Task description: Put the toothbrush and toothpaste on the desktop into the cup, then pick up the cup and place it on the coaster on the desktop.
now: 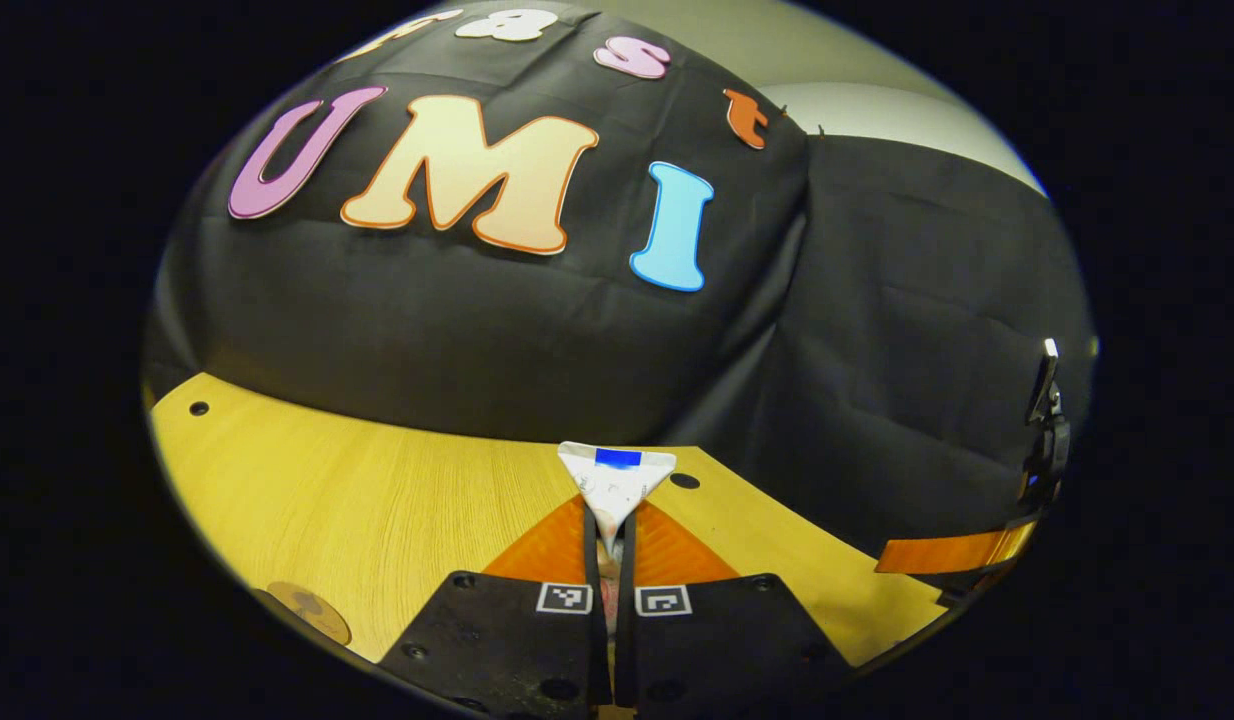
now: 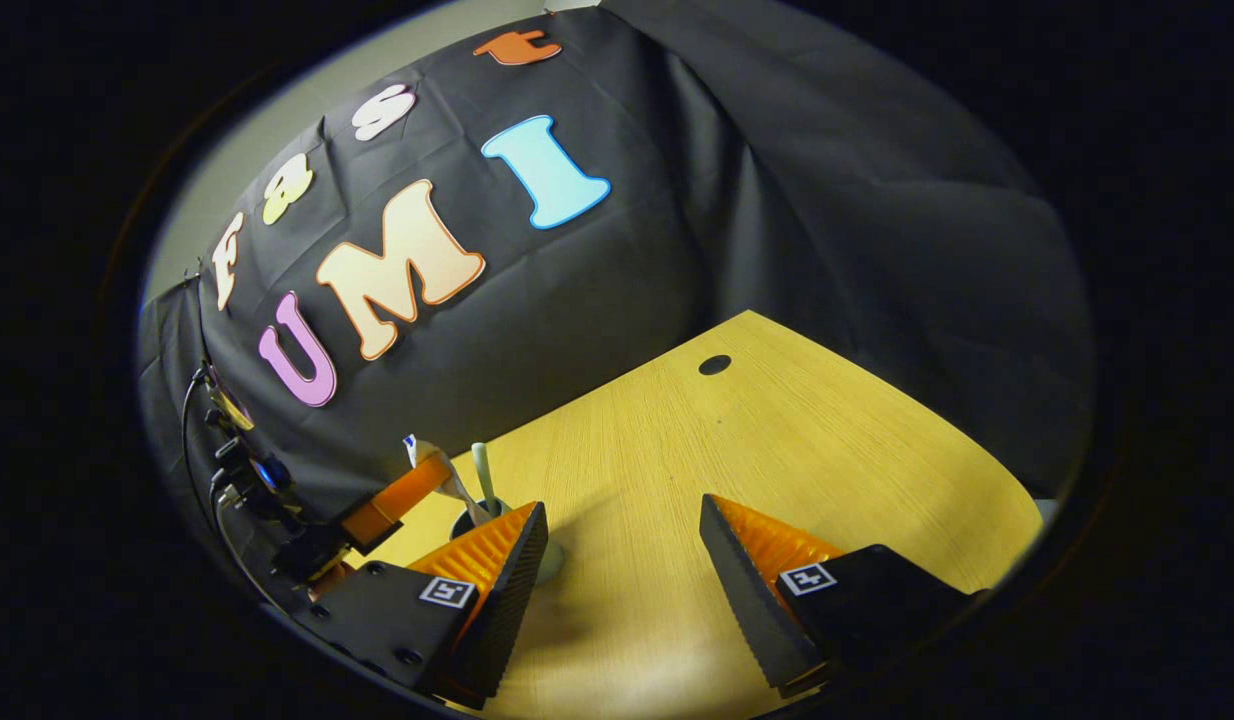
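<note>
Left hand-held gripper (image 1: 609, 545) is clamped on the toothpaste (image 1: 615, 480), raised above the surface (image 1: 377, 480). Right hand-held gripper (image 2: 622, 545) stands apart over the surface; the cup (image 2: 477, 520), toothbrush (image 2: 482, 475) inside, sits beside its finger.

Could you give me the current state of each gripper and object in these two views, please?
left gripper: shut on the toothpaste, raised above the desk.
toothpaste: clamped between the fingers, flat end up.
right gripper: open, holding nothing.
toothbrush: upright in the cup.
cup: standing on the desk, largely hidden by a finger.
coaster: flat on the desk, nothing on it.
</note>
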{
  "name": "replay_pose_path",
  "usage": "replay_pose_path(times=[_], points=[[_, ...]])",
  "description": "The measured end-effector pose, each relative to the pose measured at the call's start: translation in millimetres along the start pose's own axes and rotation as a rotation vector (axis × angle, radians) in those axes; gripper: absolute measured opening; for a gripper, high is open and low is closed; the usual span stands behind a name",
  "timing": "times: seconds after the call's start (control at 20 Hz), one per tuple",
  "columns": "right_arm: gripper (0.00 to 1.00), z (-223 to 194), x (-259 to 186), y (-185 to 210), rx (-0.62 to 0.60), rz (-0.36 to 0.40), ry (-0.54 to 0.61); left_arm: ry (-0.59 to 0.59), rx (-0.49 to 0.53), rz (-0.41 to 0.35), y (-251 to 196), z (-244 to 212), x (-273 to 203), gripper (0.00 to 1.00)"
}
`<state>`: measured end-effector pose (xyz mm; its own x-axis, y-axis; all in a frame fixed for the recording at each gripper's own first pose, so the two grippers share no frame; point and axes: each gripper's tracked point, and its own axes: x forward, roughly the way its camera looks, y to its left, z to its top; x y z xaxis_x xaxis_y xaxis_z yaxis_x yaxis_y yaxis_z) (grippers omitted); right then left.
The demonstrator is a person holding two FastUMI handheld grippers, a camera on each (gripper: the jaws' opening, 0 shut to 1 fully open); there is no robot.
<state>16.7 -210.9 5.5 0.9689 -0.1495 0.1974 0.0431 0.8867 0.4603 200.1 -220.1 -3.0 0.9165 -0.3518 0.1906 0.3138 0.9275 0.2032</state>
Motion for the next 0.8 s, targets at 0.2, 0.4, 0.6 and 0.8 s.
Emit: replay_pose_path(times=[0.2, 0.4, 0.6, 0.8], points=[[0.94, -2, -9, -3, -0.010, 0.012, 0.011, 0.019, 0.014, 0.010, -4, -9, -8, 0.05], [0.94, 1, -10, 0, 0.005, 0.038, 0.006, 0.055, 0.002, 0.018, -7, -16, -19, 0.40], [0.94, -3, -10, 5, -0.014, 0.061, 0.018, 0.044, 0.022, 0.045, -1, -5, -35, 0.84], [0.94, -5, -13, 17, -0.049, 0.084, 0.046, 0.035, -0.002, 0.092, 12, 9, -55, 0.94]])
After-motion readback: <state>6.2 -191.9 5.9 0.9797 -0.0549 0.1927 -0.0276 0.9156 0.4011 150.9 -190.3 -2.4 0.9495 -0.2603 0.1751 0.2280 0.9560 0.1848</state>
